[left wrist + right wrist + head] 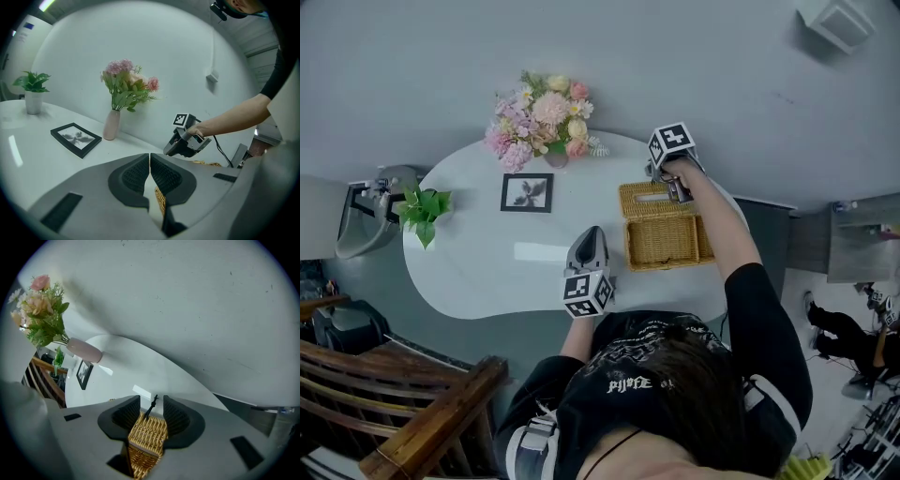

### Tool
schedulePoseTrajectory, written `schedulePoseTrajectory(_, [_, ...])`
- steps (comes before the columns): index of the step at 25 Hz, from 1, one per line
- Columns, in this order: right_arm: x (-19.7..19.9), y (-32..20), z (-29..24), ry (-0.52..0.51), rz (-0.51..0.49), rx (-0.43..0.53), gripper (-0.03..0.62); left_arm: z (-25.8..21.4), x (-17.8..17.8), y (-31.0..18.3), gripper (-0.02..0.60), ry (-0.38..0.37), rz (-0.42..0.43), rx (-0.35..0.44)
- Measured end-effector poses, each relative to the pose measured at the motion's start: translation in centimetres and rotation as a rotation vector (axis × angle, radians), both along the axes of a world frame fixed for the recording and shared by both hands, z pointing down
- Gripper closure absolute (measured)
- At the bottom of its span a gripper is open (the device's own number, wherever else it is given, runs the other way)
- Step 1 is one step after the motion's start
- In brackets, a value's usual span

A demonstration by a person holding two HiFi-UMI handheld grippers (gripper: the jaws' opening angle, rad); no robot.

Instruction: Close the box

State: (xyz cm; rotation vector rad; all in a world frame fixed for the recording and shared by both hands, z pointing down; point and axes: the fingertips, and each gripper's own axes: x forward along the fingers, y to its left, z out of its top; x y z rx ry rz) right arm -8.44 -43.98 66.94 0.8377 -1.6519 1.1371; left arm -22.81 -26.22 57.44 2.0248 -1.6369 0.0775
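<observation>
Grey and shut tight on nothing, my left gripper (pixel 149 158) waits at 6 o'clock on the table (pixel 487 253). The wicker box (pixel 664 242) sits open at 3 o'clock. My right gripper (pixel 151 402) pinches its lid (pixel 149 432). I should swing it down slowly toward me, without slipping.

Left hand-held gripper (pixel 590 234): held low, close in front of the torso, pointing forward; jaws pressed together.
Left arm (pixel 573 339): bent and tucked in near the body.
Right hand-held gripper (pixel 679 190): reached out ahead, jaws clamped on the box lid (pixel 146 433).
Right hand (pixel 681 170): wrapped around the grip.
Right arm (pixel 720 225): stretched forward, forearm bare, short black sleeve above the elbow.
</observation>
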Motion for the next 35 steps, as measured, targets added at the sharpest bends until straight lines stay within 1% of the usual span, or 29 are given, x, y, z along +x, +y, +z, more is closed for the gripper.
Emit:
schedulePoseTrajectory(5, [0.0, 0.2, 0.8, 0.024, -0.013, -0.05, 0.416, -0.5, 0.1, -0.3, 0.555, -0.023, 0.024, 0.016])
schedulePoseTrajectory(8, [-0.4, 0.4, 1.3, 0.03, -0.019, -0.083, 0.416, -0.1, -0.6, -0.3, 0.555, -0.028, 0.009, 0.008])
schedulePoseTrajectory(11, [-0.2, 0.7, 2.1, 0.063, -0.026, -0.112, 0.416, 0.2, -1.3, -0.2, 0.555, -0.033, -0.005, -0.002])
schedulePoseTrajectory(16, [0.0, 0.6, 2.2, 0.089, -0.034, -0.127, 0.43, 0.3, -2.2, -0.3, 0.555, -0.038, -0.026, -0.004])
schedulePoseTrajectory(20, [0.3, 0.5, 2.3, 0.14, -0.065, -0.106, 0.464, 0.2, -2.2, -0.5, 0.555, -0.044, -0.021, 0.004])
schedulePoseTrajectory(22, [0.5, 0.7, 2.3, 0.157, -0.077, -0.106, 0.508, 0.2, -2.0, -0.5, 0.555, -0.045, -0.017, 0.004])
schedulePoseTrajectory(23, [0.5, 0.8, 2.4, 0.155, -0.083, -0.114, 0.548, 0.2, -2.0, -0.4, 0.555, -0.045, -0.016, 0.003])
schedulePoseTrajectory(27, [0.2, 1.0, 2.4, 0.142, -0.095, -0.12, 0.551, 0.5, -2.5, 0.1, 0.555, -0.042, -0.029, -0.007])
schedulePoseTrajectory(32, [-0.1, 0.2, 1.6, 0.074, -0.027, -0.107, 0.556, 0.8, -3.4, 0.4, 0.555, -0.042, -0.051, -0.015])
schedulePoseTrajectory(35, [-0.2, 0.0, 1.1, 0.047, -0.011, -0.102, 0.556, 0.6, -3.2, 0.2, 0.555, -0.041, -0.045, -0.008])
